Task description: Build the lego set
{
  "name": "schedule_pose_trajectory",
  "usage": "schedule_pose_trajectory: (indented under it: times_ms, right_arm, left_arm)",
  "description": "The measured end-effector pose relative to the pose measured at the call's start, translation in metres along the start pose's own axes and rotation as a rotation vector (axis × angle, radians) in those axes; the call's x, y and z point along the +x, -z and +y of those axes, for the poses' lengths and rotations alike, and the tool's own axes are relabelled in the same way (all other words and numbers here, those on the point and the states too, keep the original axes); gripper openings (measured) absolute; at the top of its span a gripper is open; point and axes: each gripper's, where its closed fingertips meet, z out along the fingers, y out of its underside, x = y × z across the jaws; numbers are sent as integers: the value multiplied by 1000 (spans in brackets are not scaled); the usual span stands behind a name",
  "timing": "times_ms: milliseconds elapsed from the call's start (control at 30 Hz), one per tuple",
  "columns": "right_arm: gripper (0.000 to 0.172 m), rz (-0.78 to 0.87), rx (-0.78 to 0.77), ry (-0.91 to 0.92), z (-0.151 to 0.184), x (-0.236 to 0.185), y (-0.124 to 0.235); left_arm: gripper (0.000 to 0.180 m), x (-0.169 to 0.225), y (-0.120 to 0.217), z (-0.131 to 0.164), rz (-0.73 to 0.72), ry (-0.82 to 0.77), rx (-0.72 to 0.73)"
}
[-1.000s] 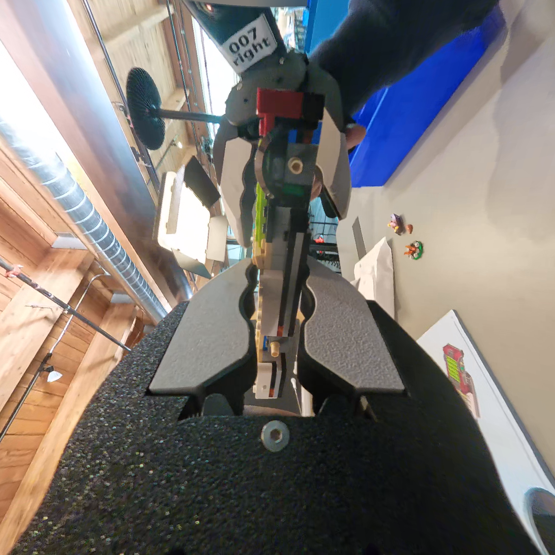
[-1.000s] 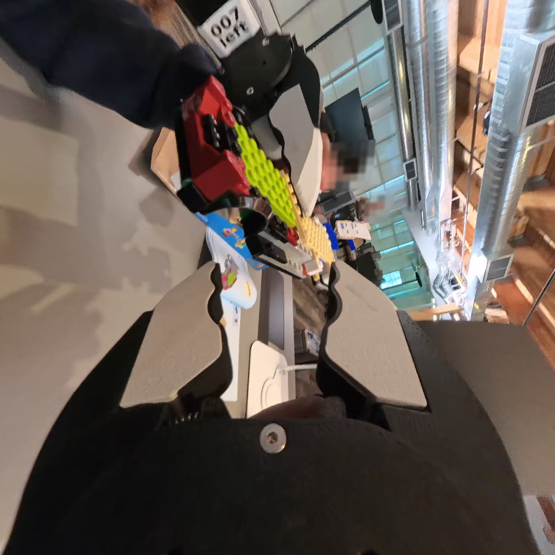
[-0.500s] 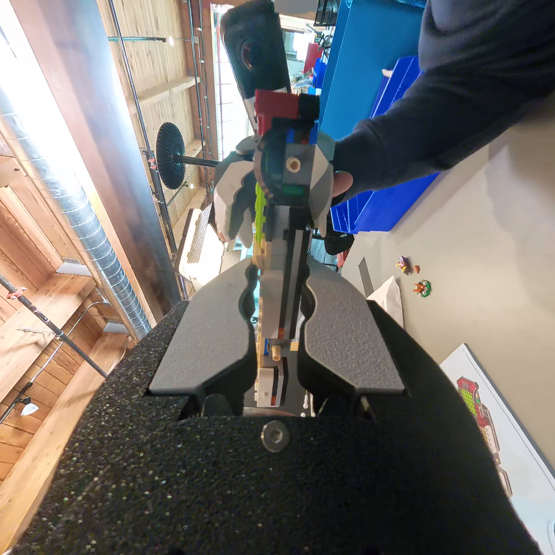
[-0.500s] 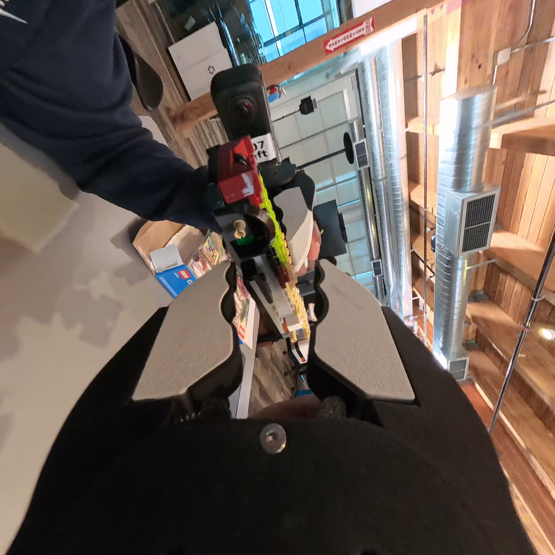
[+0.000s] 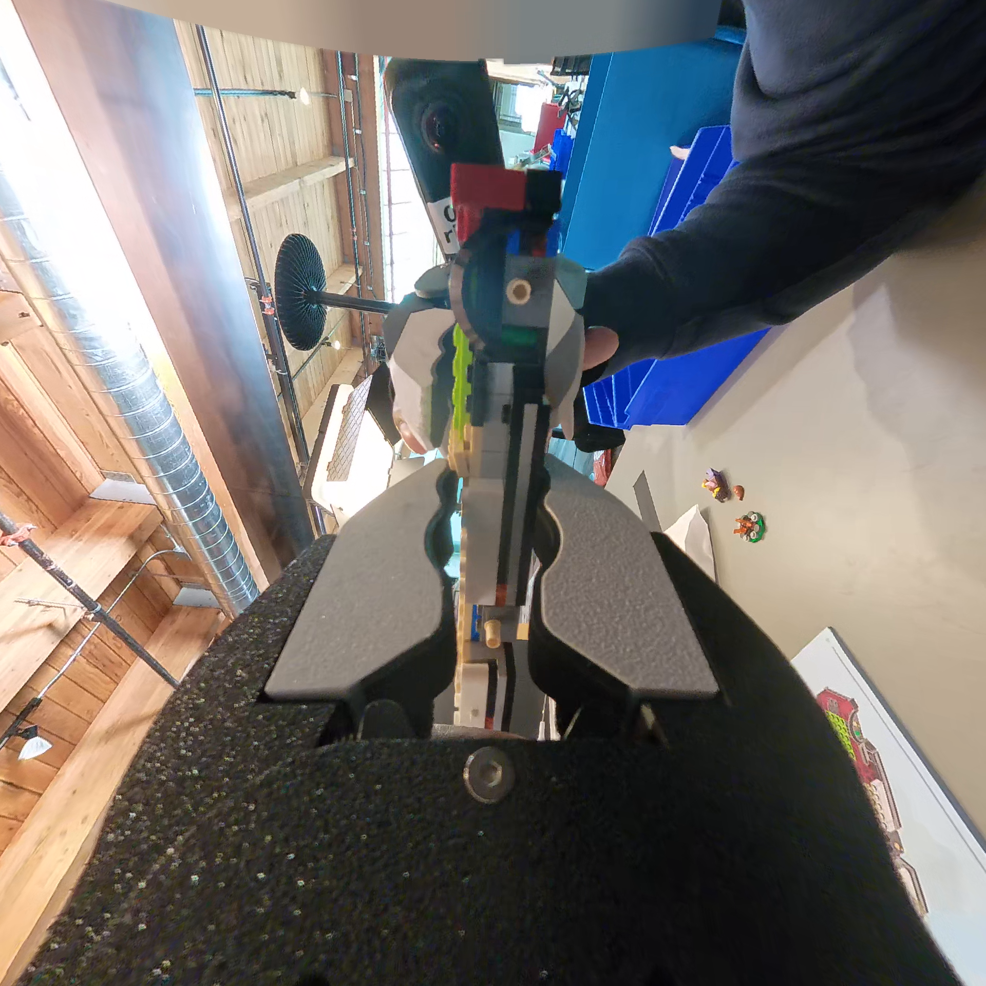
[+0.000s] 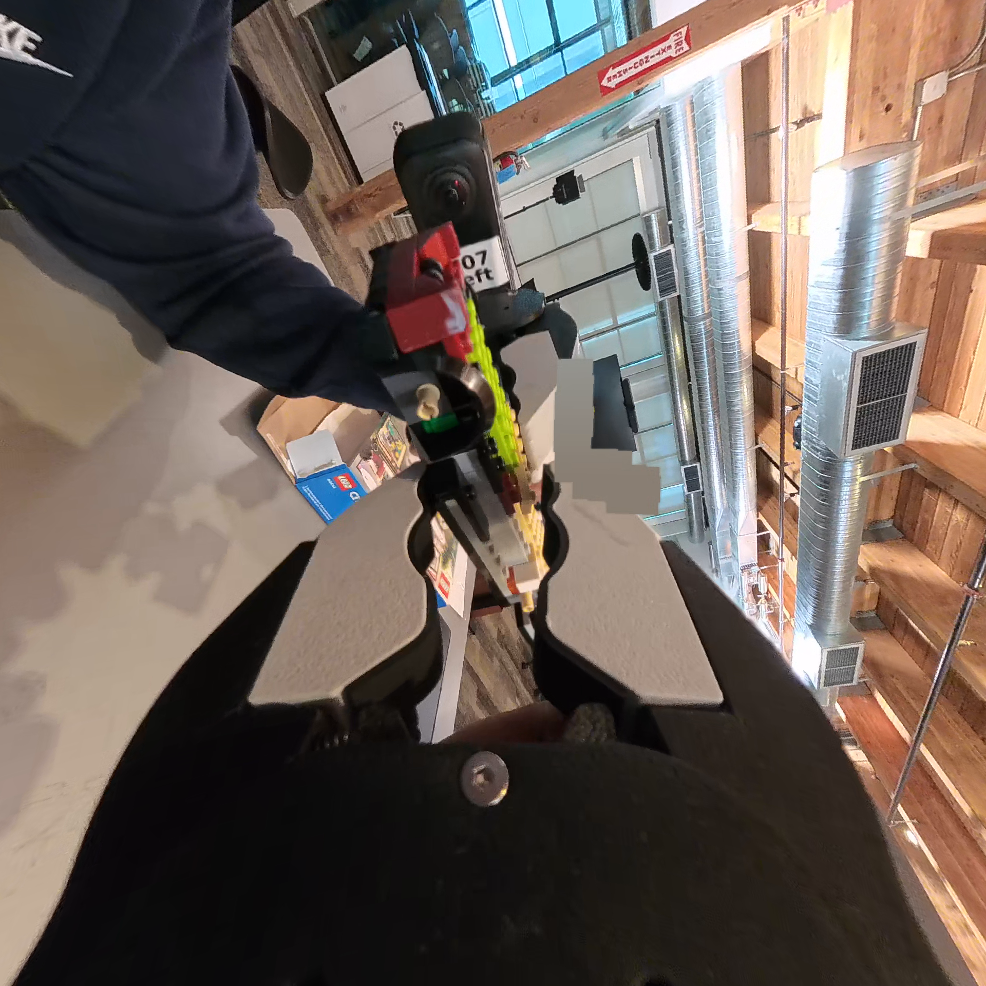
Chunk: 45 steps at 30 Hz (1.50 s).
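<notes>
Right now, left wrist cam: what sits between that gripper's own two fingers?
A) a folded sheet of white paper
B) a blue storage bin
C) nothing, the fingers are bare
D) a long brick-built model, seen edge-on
D: the brick model, grey and black with tan and lime studded plates along one edge, runs lengthwise between the left gripper fingers; the blue bins and the white paper lie apart on the table.

Looks like I'm in a converted loft-style workshop or office space: wood-plank walls [image 6: 907, 133] and timber beams [image 6: 587, 101], exposed silver ducting [image 6: 848, 373], big paned windows [image 6: 539, 42]. Blue storage bins [image 5: 688, 341] are stacked by my grey table [image 5: 853, 427], and there's a studio light stand [image 5: 301, 292].
</notes>
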Motion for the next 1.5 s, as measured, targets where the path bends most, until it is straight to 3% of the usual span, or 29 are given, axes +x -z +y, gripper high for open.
schedule_pose_trajectory:
  times_ms: [800,1500]
  right_arm:
    - [26,71,-45,95,5,5,-4]
    - [27,47,-29,93,2,3,-3]
  left_arm:
    - [31,-9,5,3,-63,-34,-49]
    - [29,-7,3,-2,-43,-46,-62]
